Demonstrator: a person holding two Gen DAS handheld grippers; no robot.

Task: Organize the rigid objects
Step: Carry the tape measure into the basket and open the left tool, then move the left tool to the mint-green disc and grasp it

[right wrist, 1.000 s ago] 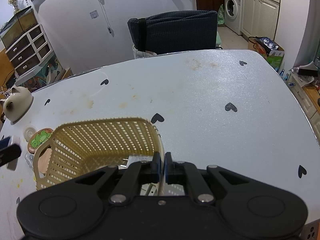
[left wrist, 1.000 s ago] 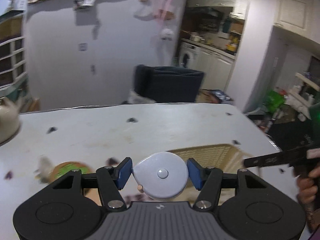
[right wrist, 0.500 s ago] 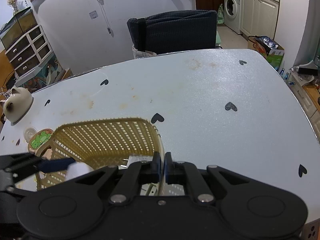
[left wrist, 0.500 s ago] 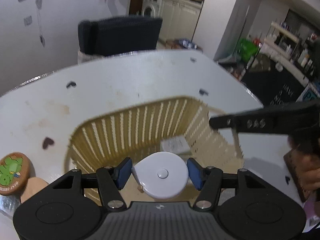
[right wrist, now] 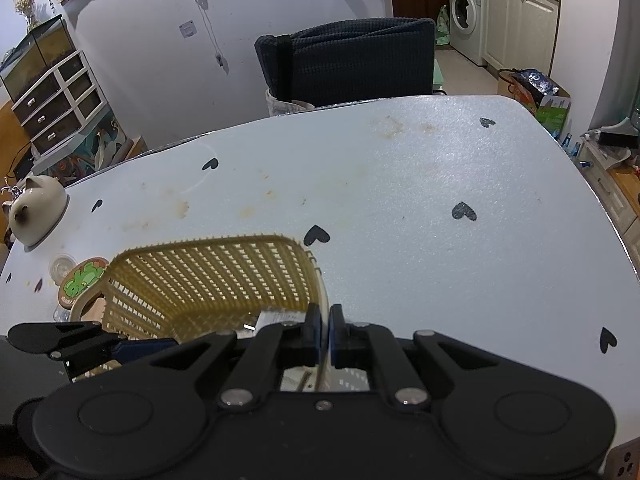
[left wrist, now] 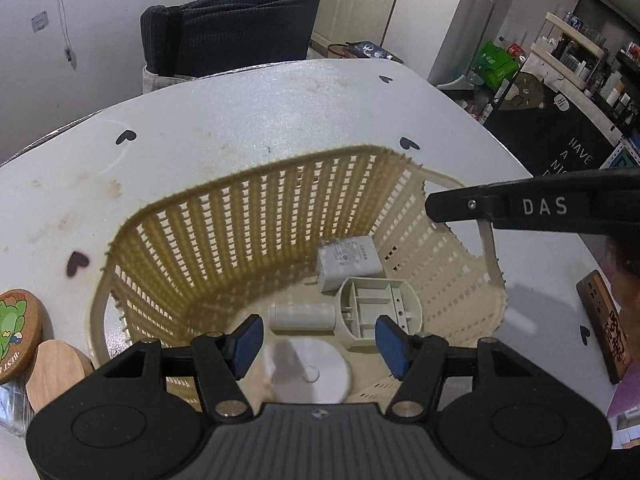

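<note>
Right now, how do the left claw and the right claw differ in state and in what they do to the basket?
The left claw is opening, its jaws wide apart; the right claw is shut. The left claw grips nothing, with a blurred white disc loose below its pads; the right claw pinches the basket by its rim. Both have blue pads.

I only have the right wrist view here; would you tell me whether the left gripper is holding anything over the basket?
Observer: No. The left gripper has its jaws opening, and the round white tape measure shows blurred between its pads, touching neither.
Operator: Thank you. What else is inside the basket?
Observer: On the floor of the basket lie a white charger, a white cylinder and a grey round housing.
</note>
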